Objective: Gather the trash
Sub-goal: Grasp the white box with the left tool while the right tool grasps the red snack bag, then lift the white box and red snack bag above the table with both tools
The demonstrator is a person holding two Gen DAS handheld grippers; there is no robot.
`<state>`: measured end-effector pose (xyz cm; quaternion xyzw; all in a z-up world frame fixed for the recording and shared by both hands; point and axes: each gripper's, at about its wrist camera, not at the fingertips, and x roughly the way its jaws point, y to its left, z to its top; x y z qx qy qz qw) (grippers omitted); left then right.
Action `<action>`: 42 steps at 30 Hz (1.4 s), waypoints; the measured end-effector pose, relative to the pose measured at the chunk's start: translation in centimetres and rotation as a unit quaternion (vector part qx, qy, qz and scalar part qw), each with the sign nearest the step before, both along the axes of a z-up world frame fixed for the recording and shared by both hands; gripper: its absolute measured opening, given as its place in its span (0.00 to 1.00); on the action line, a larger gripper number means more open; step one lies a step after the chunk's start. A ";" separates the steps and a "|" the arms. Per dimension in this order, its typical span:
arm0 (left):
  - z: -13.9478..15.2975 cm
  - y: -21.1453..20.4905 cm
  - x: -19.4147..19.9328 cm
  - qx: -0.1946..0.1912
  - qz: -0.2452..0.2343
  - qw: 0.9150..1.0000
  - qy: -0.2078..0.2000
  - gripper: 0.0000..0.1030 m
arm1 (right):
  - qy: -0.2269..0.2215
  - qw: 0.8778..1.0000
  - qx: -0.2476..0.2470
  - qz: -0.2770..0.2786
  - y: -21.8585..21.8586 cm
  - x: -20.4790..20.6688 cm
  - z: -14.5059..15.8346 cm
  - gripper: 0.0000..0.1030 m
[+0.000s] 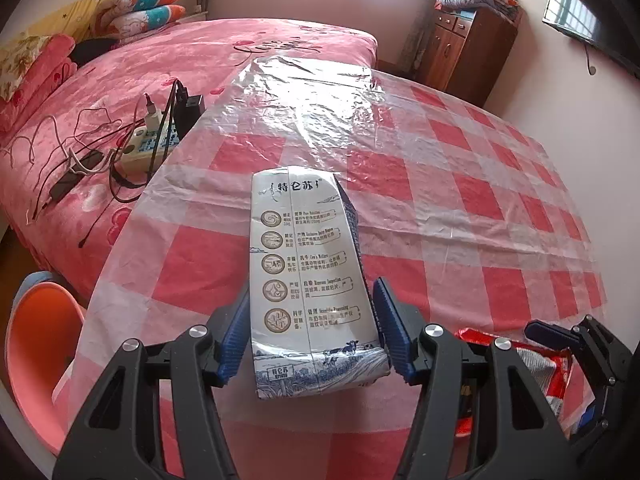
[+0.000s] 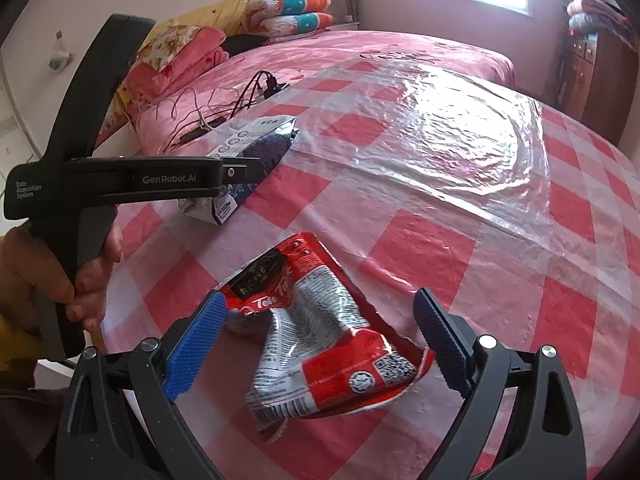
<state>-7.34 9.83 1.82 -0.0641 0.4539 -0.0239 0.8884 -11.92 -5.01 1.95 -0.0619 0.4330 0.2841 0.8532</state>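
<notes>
A flattened white and blue milk carton [image 1: 312, 280] lies on the red checked tablecloth [image 1: 460, 184]. My left gripper [image 1: 312, 334] straddles its near end, blue pads touching or nearly touching its sides. In the right wrist view the carton [image 2: 256, 152] lies at the left under the left gripper [image 2: 236, 180]. A crumpled red and silver snack wrapper [image 2: 320, 336] lies between the open fingers of my right gripper [image 2: 316, 344], untouched by the pads. The wrapper [image 1: 532, 364] and right gripper [image 1: 560, 340] show at the lower right of the left wrist view.
A clear plastic sheet [image 2: 440, 128] covers the table. Behind it is a pink bed [image 1: 160, 64] with a power strip and cables [image 1: 148, 144]. An orange plastic stool [image 1: 36, 344] stands at the table's left. A wooden cabinet [image 1: 468, 44] stands at the far right.
</notes>
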 end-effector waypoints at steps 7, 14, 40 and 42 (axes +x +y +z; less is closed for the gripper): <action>0.1 0.1 -0.7 0.007 -0.005 1.000 -0.007 0.58 | 0.003 1.000 -0.005 0.003 0.4 0.4 -0.2 0.88; 0.0 0.7 -1.5 0.007 -0.010 1.000 -0.012 0.58 | -0.012 1.000 -0.010 0.008 0.7 0.0 -0.1 0.74; -0.1 7.2 -6.1 -0.045 0.004 0.998 -0.032 0.57 | -0.024 0.998 0.001 -0.055 1.9 -0.2 0.5 0.45; 0.0 7.9 -6.5 -0.050 0.007 0.998 -0.036 0.57 | -0.024 0.998 0.005 -0.056 2.1 -0.1 0.7 0.45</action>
